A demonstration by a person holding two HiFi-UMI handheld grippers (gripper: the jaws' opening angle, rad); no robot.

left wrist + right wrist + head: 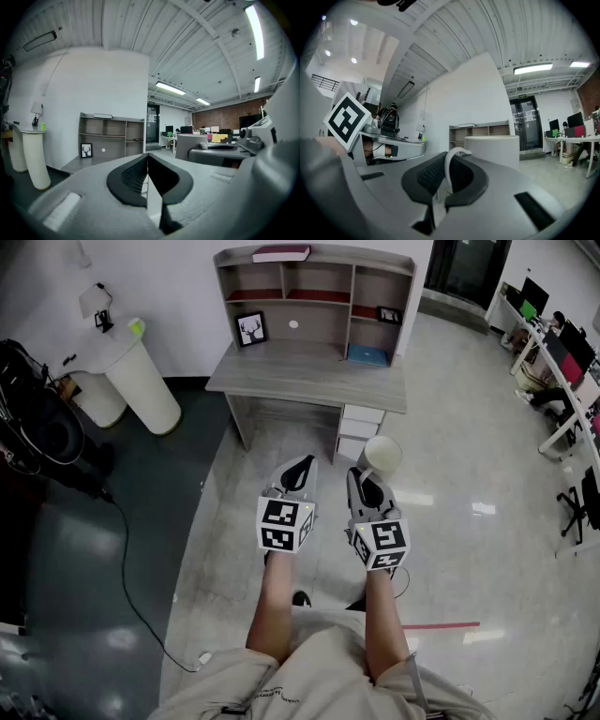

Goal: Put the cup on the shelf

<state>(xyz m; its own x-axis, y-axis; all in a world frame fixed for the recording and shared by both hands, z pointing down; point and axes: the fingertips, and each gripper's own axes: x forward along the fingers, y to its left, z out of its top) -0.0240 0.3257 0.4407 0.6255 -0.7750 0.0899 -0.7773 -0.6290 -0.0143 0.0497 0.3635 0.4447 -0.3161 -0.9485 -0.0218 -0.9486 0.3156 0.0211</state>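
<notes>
A white cup (381, 455) hangs in the air over the floor in front of the desk, held by its handle in my right gripper (367, 478), which is shut on it. In the right gripper view the cup (493, 149) stands just beyond the jaws, its thin handle (451, 165) pinched between the dark pads. My left gripper (298, 471) is level with the right one, shut, with nothing in it. The grey shelf unit (314, 296) stands on the desk (309, 379) ahead, also in the left gripper view as the shelf unit (111, 136).
On the shelf are a framed deer picture (250, 329), a book on top (280, 253), a small dark frame (388, 315) and a blue item (367, 355). A white cylinder stand (142, 381) is at left, a black cable (131, 549) trails on the floor, office desks (562, 362) at right.
</notes>
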